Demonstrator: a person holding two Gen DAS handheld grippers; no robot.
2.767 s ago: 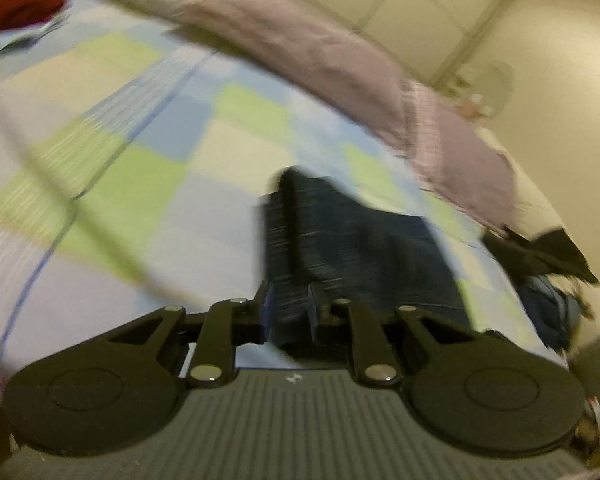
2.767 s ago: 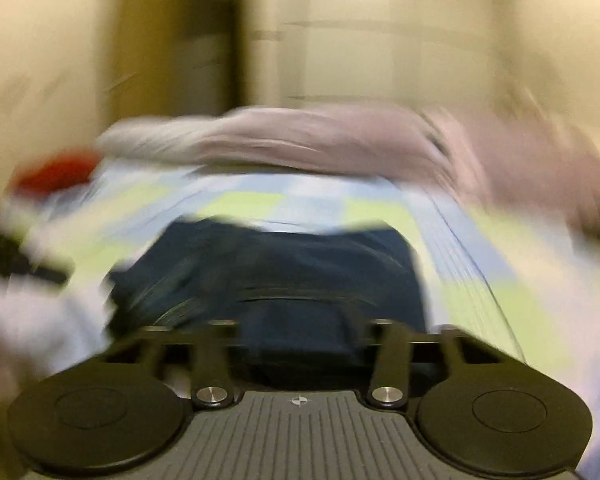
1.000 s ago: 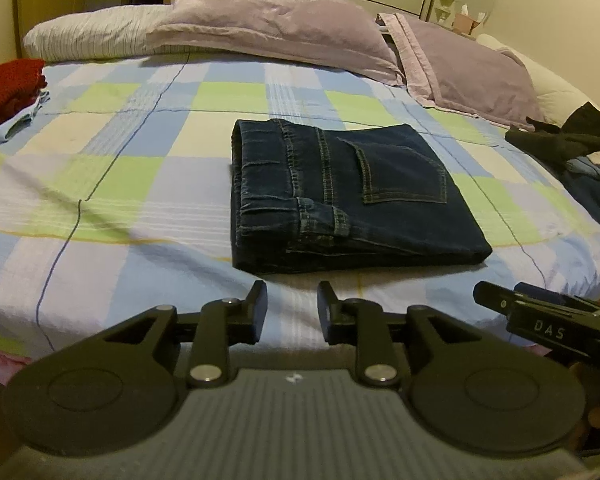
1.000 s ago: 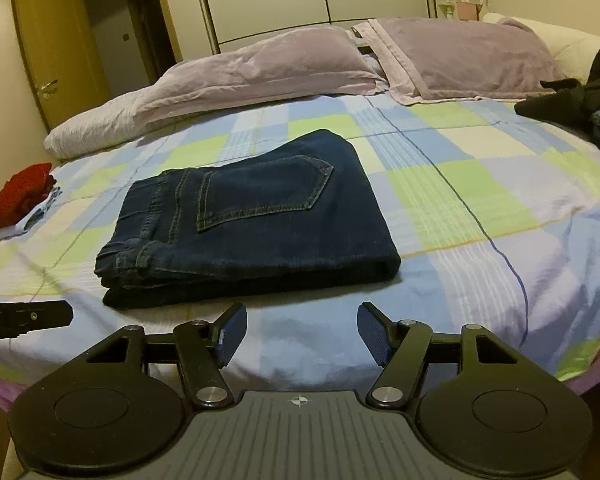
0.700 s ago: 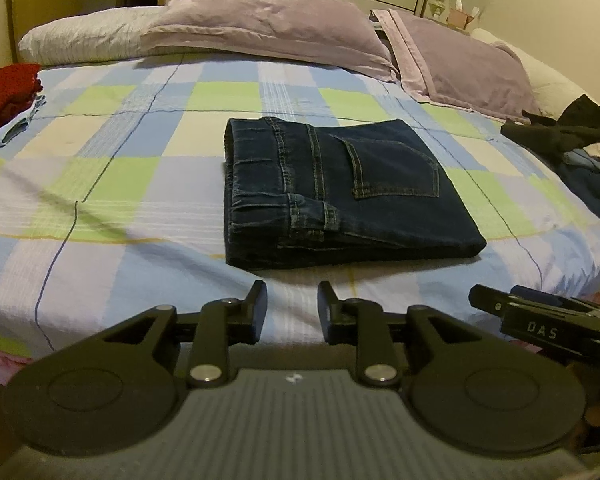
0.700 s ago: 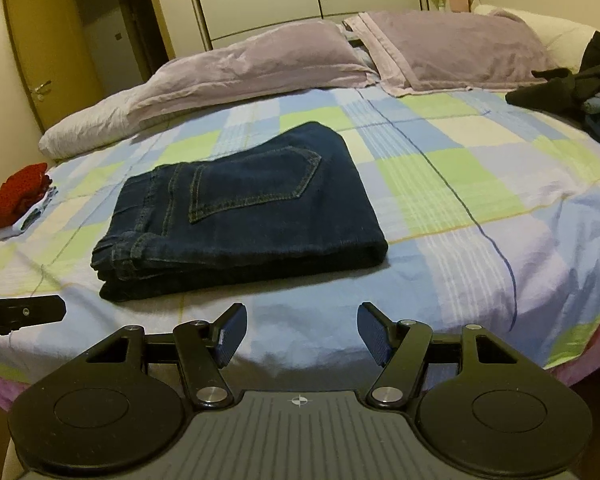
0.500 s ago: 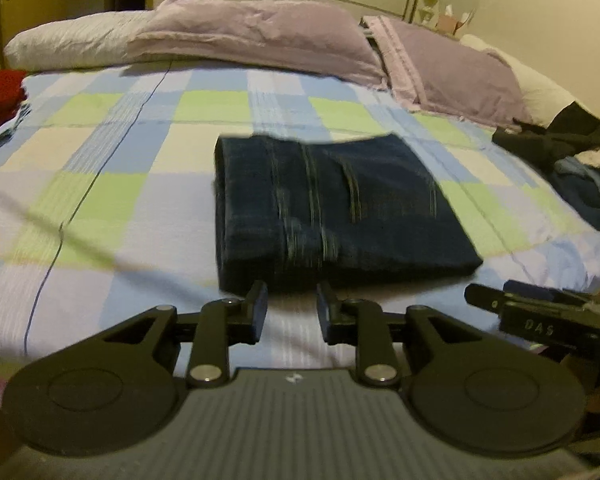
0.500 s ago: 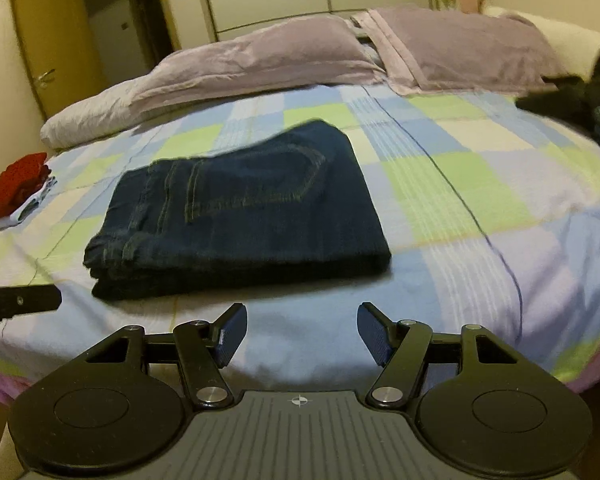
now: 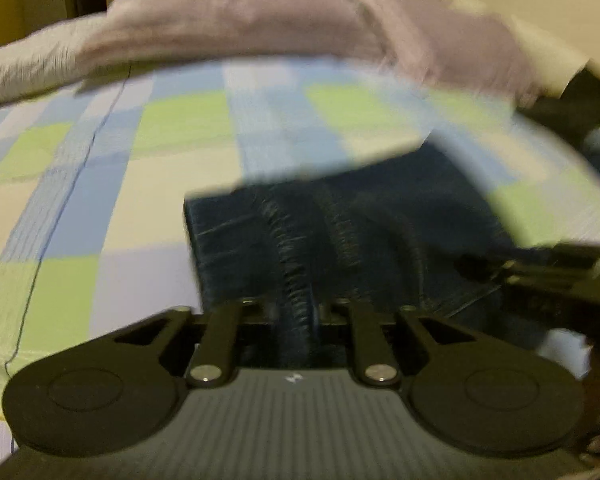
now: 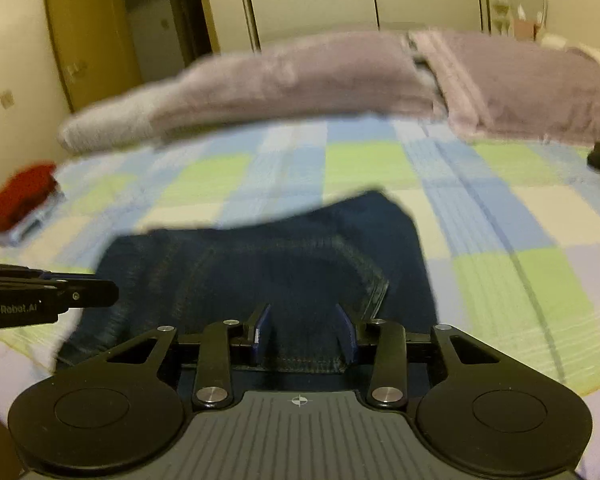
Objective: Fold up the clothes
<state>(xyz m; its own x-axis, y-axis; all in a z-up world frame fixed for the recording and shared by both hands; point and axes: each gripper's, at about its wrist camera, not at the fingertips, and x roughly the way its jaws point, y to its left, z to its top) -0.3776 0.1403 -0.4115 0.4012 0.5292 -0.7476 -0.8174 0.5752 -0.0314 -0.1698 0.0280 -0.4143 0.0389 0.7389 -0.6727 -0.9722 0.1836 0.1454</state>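
Both grippers are angled down over the folded jeans [image 10: 284, 264] at the near edge of the bed [image 10: 500, 216]. The left gripper [image 9: 296, 312] is seen closing, a denim seam between its jaws; contact cannot be told through blur. The right gripper [image 10: 302, 332] is closing astride the jeans' near edge, pads apparently not yet pressing.

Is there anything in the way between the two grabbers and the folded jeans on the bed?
No, nothing visible is in the way. The folded jeans already lie between the closing jaws of the right gripper. The left gripper is closing at their near edge too, though that view is blurry.
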